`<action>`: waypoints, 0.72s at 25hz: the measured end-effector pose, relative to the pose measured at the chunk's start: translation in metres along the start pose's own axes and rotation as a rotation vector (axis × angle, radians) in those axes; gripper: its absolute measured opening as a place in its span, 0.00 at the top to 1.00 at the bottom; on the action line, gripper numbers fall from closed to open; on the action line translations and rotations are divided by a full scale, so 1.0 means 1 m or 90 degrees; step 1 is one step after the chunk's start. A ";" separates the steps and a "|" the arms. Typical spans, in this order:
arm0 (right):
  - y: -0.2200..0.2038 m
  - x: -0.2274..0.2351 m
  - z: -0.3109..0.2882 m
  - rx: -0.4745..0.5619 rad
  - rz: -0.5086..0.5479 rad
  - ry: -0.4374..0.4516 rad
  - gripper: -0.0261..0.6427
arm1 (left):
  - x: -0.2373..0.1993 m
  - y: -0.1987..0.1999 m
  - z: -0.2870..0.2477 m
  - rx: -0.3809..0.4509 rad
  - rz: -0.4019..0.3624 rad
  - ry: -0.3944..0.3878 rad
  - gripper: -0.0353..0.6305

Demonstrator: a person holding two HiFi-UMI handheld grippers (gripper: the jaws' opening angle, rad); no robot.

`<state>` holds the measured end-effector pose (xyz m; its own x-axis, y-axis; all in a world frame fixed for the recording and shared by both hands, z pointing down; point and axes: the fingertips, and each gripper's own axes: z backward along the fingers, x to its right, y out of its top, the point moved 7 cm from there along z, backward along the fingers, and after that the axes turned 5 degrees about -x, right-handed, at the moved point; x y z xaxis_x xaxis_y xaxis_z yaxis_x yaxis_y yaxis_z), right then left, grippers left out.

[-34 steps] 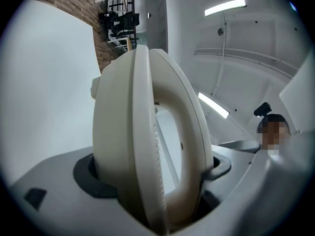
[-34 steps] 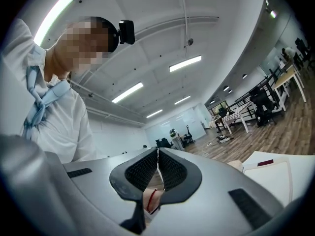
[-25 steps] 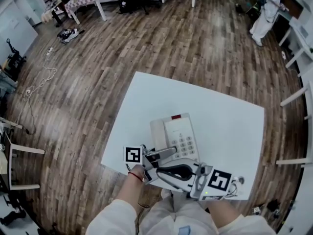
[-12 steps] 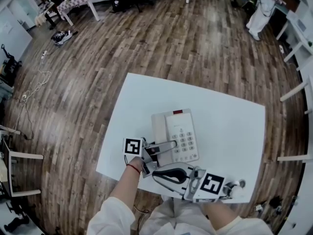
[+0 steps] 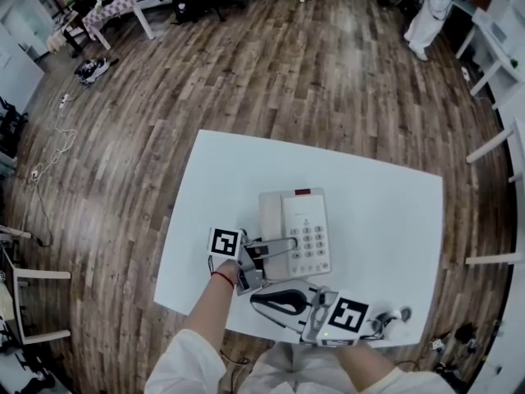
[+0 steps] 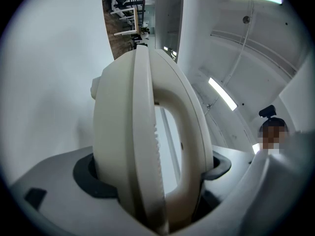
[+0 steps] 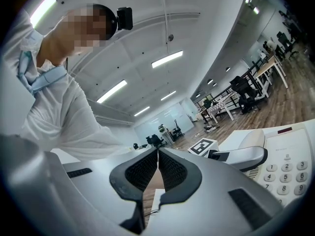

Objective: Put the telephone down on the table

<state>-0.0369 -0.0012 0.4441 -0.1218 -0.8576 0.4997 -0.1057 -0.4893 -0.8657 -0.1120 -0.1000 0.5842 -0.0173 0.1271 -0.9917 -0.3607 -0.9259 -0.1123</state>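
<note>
A cream telephone point(image 5: 308, 228) with a grey keypad sits mid-table on the white table point(image 5: 385, 220). Its handset point(image 5: 269, 213) lies along the base's left side. My left gripper point(image 5: 279, 249) reaches in from the near left and is shut on the handset's near end. In the left gripper view the handset point(image 6: 147, 132) fills the space between the dark pads point(image 6: 88, 173). My right gripper point(image 5: 261, 299) hovers just in front of the phone near the table's front edge, pointing left, shut with nothing in it. In the right gripper view the right gripper point(image 7: 157, 167) has its pads pressed together, with the telephone point(image 7: 288, 163) to its right.
Wooden floor surrounds the table. A person in white point(image 5: 431, 11) stands far back right. Desks and chairs point(image 5: 123, 2) line the far left, and white furniture point(image 5: 500, 64) runs along the right edge. A cable point(image 5: 394, 317) trails by the right gripper.
The head view has shifted a little, so the table sits higher and more centred. Both grippers keep their places by the phone; the right one has drawn slightly nearer to me.
</note>
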 end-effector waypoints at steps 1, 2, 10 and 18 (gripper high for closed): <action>0.000 0.002 0.001 -0.001 0.000 -0.003 0.91 | -0.002 0.001 -0.003 -0.006 0.003 -0.003 0.25; 0.000 0.003 0.002 -0.001 -0.001 -0.005 0.91 | -0.004 0.002 -0.006 -0.013 0.003 -0.006 0.25; 0.008 0.015 0.008 0.006 -0.008 -0.001 0.91 | -0.019 0.015 -0.022 -0.098 0.003 0.016 0.25; 0.003 0.013 0.010 0.010 -0.018 -0.025 0.91 | -0.035 0.016 -0.031 -0.140 0.041 0.008 0.25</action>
<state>-0.0286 -0.0153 0.4471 -0.0800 -0.8486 0.5230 -0.0929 -0.5160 -0.8515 -0.0883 -0.1305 0.6150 -0.0208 0.0625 -0.9978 -0.1476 -0.9873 -0.0588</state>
